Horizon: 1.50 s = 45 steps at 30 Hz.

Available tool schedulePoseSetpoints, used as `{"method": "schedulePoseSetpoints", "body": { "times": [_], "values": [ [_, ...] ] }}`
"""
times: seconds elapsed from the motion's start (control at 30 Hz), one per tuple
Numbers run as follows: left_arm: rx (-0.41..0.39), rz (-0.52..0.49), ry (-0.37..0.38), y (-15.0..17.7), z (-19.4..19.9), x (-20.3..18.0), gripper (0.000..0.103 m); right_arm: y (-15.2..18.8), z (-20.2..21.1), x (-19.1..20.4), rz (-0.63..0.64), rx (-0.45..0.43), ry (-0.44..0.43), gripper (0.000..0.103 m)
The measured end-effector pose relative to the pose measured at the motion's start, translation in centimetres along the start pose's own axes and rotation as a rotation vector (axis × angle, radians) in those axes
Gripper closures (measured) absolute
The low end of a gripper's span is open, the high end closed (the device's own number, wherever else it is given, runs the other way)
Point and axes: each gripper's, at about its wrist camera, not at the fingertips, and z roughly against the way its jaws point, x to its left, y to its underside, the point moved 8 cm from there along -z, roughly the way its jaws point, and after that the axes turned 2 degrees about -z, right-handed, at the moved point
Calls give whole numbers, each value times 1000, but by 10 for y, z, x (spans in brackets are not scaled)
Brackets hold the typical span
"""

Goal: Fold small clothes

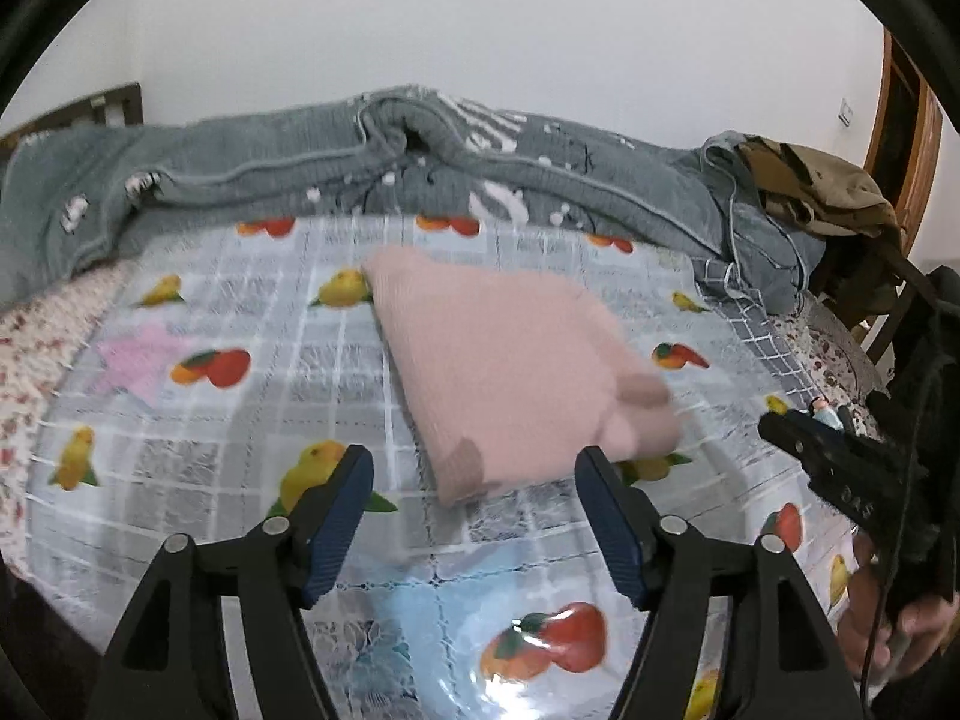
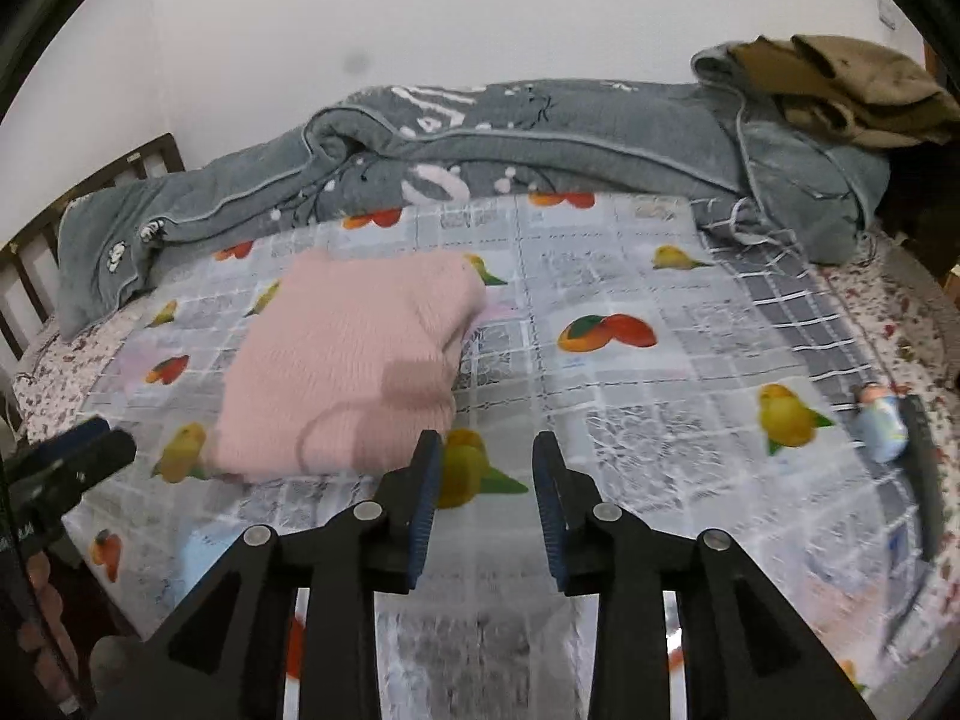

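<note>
A folded pink knit garment lies on the fruit-print plastic sheet; the right wrist view shows the same pink garment left of centre. My left gripper hovers just in front of its near edge, jaws wide apart, nothing between the pads. My right gripper stands to the right of the garment over the fruit-print sheet, jaws apart with only the sheet showing between them. Each gripper also appears at the edge of the other's view: the right gripper and the left gripper.
A rumpled grey quilt runs along the wall behind the sheet, with a tan garment piled at its right end. A small blue-and-white bottle lies at the sheet's right edge. A wooden headboard stands at far left.
</note>
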Motion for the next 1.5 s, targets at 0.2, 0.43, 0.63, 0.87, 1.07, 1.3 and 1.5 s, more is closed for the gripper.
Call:
{"method": "schedulePoseSetpoints", "body": {
  "times": [0.2,0.43,0.63,0.87,1.07,1.3,1.5],
  "values": [
    [-2,-39,-58,-5,37,-23,19,-2,57,2,26,-60,24,23],
    [-35,-53,-101,4,76,-37,17,8,100,3,36,-81,50,16],
    [-57,-52,-105,14,97,-42,16,23,121,-3,14,-85,56,16],
    [-62,-45,-120,19,105,-41,16,27,131,-2,22,-93,60,16],
    [-59,-44,-131,19,105,-41,16,30,133,-1,13,-91,64,16],
    [-57,-45,-131,19,105,-40,16,27,132,-4,6,-84,62,16],
    [-59,-44,-129,20,106,-40,16,27,131,-6,1,-83,62,16]
  ]
}}
